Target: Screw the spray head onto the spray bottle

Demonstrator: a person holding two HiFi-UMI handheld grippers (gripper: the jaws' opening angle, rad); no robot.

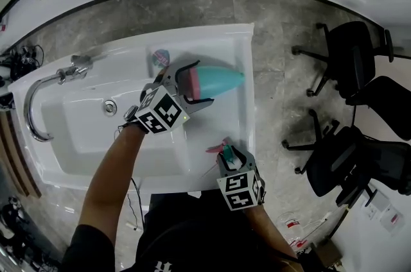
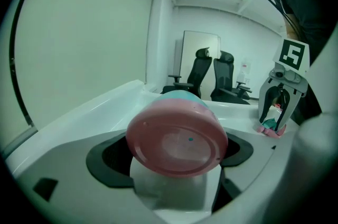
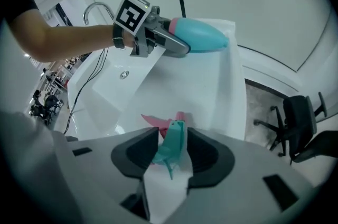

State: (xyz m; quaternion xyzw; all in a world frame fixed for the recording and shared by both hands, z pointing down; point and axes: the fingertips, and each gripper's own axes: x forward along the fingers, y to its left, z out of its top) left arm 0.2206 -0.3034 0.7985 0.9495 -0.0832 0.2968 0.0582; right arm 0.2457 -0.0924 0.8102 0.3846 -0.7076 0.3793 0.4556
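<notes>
The spray bottle (image 1: 221, 79), teal with a pink base, lies level over the white drainboard, its narrow end pointing right. My left gripper (image 1: 192, 85) is shut on its pink base (image 2: 177, 138), which fills the left gripper view. The bottle also shows in the right gripper view (image 3: 203, 37). The teal and pink spray head (image 1: 221, 150) rests on the drainboard near the front edge. My right gripper (image 1: 229, 156) points steeply down over it. The head's teal body (image 3: 171, 143) stands between the jaws with a gap on the left side, so the gripper is open.
A white sink (image 1: 83, 129) with a chrome faucet (image 1: 45, 91) and a drain (image 1: 110, 106) lies to the left. A small coloured object (image 1: 160, 58) sits on the back ledge. Grey stone counter surrounds the basin. Black office chairs (image 1: 359, 59) stand to the right.
</notes>
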